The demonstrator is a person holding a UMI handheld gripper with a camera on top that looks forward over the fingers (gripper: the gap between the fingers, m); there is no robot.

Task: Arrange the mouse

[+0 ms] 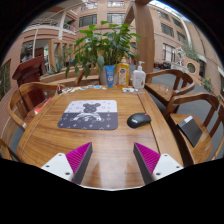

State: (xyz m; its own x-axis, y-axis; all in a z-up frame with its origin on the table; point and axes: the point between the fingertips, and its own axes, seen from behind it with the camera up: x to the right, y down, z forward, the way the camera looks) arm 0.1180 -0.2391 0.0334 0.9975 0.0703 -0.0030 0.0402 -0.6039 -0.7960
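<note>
A dark computer mouse [139,120] lies on the wooden table [110,145], just to the right of a grey mouse pad [88,115] printed with a black cartoon-mouse figure. My gripper [112,161] is open and empty, its two fingers with magenta pads [78,160] spread wide over the near part of the table. The mouse lies beyond the fingers, ahead of the right one. The mouse pad lies beyond them, ahead of the left one.
At the table's far edge stand a potted plant in a blue pot [108,72], a yellow bottle [123,74] and a white pump bottle [139,77]. Wooden chairs [190,110] stand round the table. Buildings show behind.
</note>
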